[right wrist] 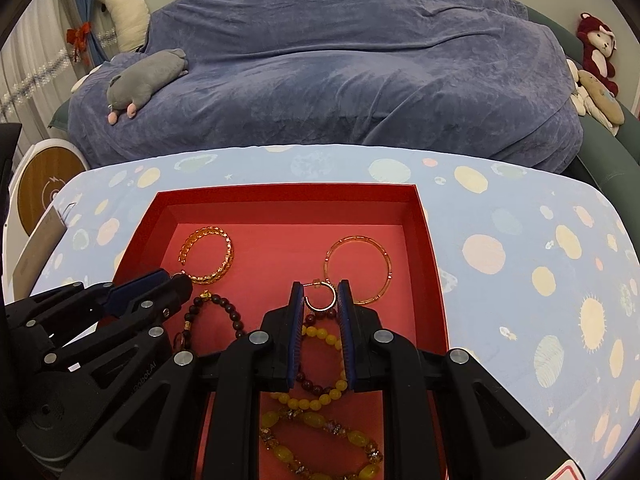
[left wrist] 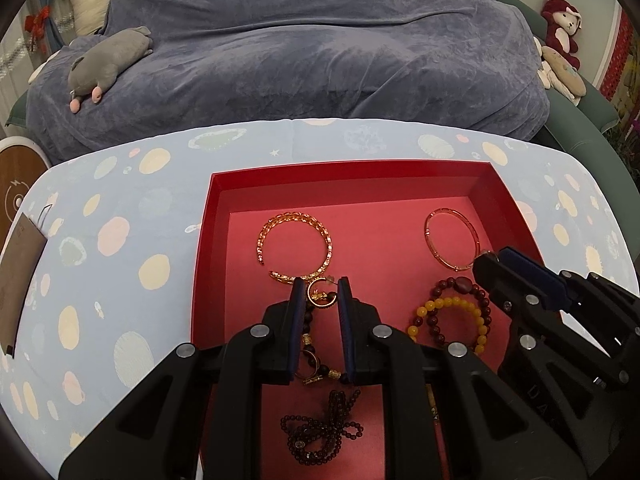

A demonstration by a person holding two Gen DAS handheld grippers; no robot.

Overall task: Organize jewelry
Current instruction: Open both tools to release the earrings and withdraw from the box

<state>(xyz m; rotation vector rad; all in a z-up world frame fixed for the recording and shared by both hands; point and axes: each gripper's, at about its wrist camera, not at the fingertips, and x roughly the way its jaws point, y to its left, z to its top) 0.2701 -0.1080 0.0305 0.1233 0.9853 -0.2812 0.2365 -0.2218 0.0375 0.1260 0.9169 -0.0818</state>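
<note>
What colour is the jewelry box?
Red box, pinkish-red floor; clearest in the right wrist view.

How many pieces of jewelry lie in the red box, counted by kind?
Bangles: 2
Bead strings: 5
Hoop earrings: 2
Total: 9

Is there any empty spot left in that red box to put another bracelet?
Yes: the back strip of the red box, behind the chain bracelet and thin bangle, is bare, as is the gap between them. The near half is crowded with bead bracelets and both grippers' fingers.
</note>
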